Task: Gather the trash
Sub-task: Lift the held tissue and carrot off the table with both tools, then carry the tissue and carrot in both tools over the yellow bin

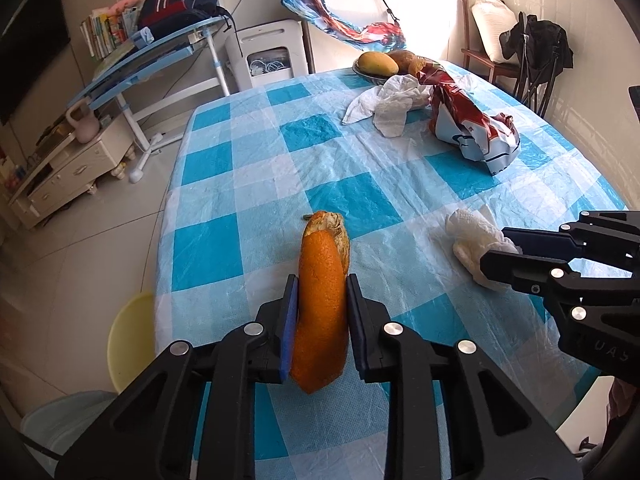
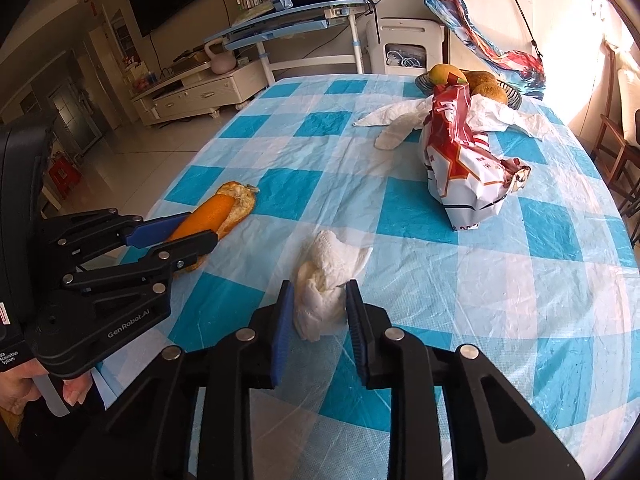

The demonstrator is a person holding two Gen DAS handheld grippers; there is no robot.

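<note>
Orange peel (image 1: 322, 300) clamped in left gripper (image 1: 322, 292), tissue (image 2: 324, 292) in right gripper (image 2: 318, 300), red-white bag (image 2: 464, 160) beyond.

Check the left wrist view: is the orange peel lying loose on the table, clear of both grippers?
No, the orange peel sits between the pads of the left gripper, which press its sides.

peel (image 1: 322, 280) left | tissue (image 1: 478, 246) right | bag (image 1: 472, 128) behind, on table (image 1: 248, 184)

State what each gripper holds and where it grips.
Left gripper clamps the orange peel at its near half. Right gripper pinches the crumpled tissue at its near end.
</note>
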